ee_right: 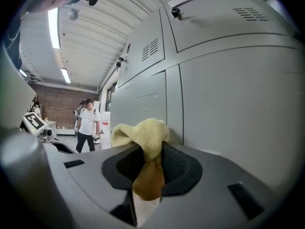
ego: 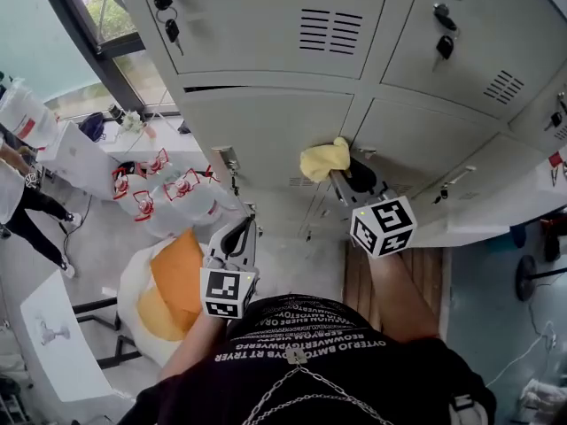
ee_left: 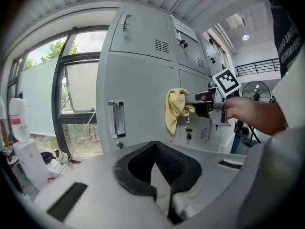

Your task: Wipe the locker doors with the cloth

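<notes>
A yellow cloth point(ego: 324, 158) is pinched in my right gripper point(ego: 340, 176), which is shut on it. The cloth rests against a grey locker door point(ego: 266, 131) near the seam with the neighbouring door. In the right gripper view the cloth point(ee_right: 143, 136) bunches up out of the jaws of the right gripper point(ee_right: 147, 171), close to the door point(ee_right: 233, 109). My left gripper point(ego: 240, 230) hangs lower and to the left, away from the lockers, shut with nothing in it. The left gripper view shows the cloth point(ee_left: 175, 109) hanging on the door point(ee_left: 138, 80) beyond my left gripper point(ee_left: 158, 175).
Keys point(ego: 168, 23) hang from the upper locker locks. Plastic bags point(ego: 173, 195) and an orange-and-white bundle point(ego: 173, 282) lie on the floor at left, by a white table point(ego: 81, 158). A wooden pallet point(ego: 418, 273) is underfoot. A person in a white shirt point(ee_right: 88, 123) stands far off.
</notes>
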The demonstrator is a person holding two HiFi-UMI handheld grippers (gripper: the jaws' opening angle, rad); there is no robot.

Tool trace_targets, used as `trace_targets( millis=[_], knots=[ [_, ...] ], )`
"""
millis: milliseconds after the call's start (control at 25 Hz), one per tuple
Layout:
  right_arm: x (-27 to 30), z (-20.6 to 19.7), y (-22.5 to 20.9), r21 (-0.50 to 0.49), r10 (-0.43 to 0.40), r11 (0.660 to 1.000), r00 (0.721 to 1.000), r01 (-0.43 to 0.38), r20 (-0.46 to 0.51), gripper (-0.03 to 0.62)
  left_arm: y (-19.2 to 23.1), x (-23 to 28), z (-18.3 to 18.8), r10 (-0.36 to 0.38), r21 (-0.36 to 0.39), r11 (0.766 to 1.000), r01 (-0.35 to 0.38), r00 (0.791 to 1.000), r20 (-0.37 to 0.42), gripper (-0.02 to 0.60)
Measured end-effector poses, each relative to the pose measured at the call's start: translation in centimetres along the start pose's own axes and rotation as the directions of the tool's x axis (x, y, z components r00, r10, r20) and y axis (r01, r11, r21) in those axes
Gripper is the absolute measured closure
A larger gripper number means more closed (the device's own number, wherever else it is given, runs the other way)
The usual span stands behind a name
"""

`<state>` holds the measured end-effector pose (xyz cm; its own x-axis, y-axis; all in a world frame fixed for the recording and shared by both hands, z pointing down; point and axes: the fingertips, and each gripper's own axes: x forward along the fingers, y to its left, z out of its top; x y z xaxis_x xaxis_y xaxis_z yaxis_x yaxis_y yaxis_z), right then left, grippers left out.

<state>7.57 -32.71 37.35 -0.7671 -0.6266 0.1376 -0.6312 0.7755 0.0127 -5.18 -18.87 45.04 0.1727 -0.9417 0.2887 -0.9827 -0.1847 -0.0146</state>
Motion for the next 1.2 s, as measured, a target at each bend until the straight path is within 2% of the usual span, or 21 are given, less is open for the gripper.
trace_targets(
  millis=[280,560,920,1200],
  knots=[
    [1.5,-3.1,4.3,0.027,0.114,0.993,0.992,-0.113,-0.049,0.502,1.7,-2.4,-1.8,0.071,-0.025,0.997,-0.072,0.997,-0.041,0.575],
    [4.7,-4.2,8.6,0.028,0.173,0.985,0.982,-0.172,-0.068,0.502,4.5,-4.7,-1.9,0.103,-0.012,0.995,-0.104,0.994,-0.046,0.575],
    [10.1,-3.5,12.4,0.018,0.19,0.982,0.979,-0.189,-0.072,0.502,9.0,-6.2,-2.4,0.109,-0.011,0.994,-0.11,0.993,-0.051,0.575],
    [11.7,-3.7,13.1,0.005,0.127,0.992,0.989,-0.127,-0.075,0.502,11.7,-5.9,-2.2,0.07,0.009,0.998,-0.07,0.997,-0.039,0.575]
  ],
)
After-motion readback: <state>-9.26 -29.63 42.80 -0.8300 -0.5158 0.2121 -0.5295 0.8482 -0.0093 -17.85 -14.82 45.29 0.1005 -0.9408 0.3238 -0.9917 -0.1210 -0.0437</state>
